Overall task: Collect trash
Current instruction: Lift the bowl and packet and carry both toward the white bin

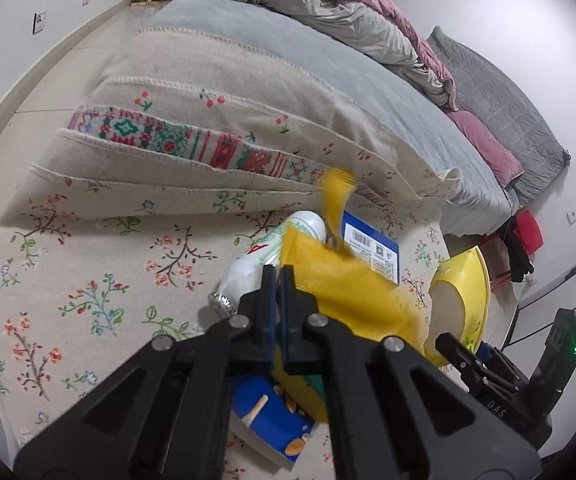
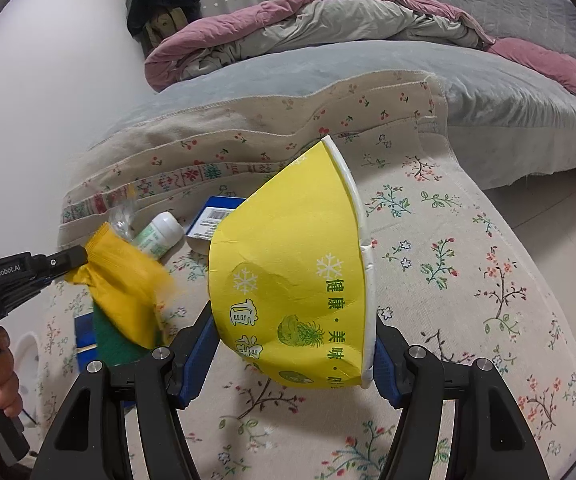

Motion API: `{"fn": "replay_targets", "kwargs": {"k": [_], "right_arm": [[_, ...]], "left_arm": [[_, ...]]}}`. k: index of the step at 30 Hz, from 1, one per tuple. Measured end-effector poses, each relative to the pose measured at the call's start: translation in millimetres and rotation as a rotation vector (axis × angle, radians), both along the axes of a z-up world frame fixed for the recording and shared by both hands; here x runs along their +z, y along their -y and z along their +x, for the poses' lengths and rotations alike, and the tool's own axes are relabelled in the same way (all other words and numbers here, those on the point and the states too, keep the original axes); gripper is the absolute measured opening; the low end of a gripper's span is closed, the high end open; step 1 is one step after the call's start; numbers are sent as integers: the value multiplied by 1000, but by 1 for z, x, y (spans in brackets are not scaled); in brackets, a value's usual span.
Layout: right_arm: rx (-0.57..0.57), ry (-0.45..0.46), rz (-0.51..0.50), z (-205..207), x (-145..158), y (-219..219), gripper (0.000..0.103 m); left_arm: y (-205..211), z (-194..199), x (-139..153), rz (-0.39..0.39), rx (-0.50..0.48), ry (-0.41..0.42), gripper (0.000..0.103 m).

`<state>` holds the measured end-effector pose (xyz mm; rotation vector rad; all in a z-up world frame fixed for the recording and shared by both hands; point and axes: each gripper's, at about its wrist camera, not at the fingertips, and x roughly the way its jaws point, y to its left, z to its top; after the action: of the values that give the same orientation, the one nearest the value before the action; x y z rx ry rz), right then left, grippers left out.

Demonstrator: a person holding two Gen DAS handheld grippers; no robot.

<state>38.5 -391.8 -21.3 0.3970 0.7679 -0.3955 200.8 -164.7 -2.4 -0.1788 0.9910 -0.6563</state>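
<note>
My left gripper is shut on a yellow snack wrapper and holds it above the floral cloth; the wrapper is blurred. It also shows in the right wrist view, pinched by the left gripper. My right gripper is shut on a yellow paper bowl, tilted on its side with its rim to the right. The bowl also shows in the left wrist view. A white bottle, a blue box and a blue biscuit packet lie on the cloth below.
The floral cloth covers the floor beside a bed with a grey sheet and a pink quilt. A red object sits on the floor by the wall. White walls stand behind.
</note>
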Motion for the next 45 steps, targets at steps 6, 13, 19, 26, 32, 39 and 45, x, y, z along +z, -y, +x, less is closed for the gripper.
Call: {"fn": "replay_targets", "kwargs": {"k": [6,13,19,26,32,39,45], "right_arm": [[18,19,-12,-10,12,-12,68],[31,14,-20,-20,17,-24,68],[61,22,-27,-25,24,-37,68],[122,37,-45,-21,29,-61,68],[191,35,-37,-11,27,-86,68],[249,41,-22,0,28,-112,68],[304,36,-25,10,28,-137,68]], "left_arm": [[-14,-10,12,-17,10,26,1],[-29,-24,21,-11,21,50,1],[-47,-38,28,21,51,88,1],[-79,-53,25,43,105,104,1],[-109,-64,21,61,158,113,1],[-146,-76,19,71,216,129,1],[-181,-81,16,95,281,144,1]]}}
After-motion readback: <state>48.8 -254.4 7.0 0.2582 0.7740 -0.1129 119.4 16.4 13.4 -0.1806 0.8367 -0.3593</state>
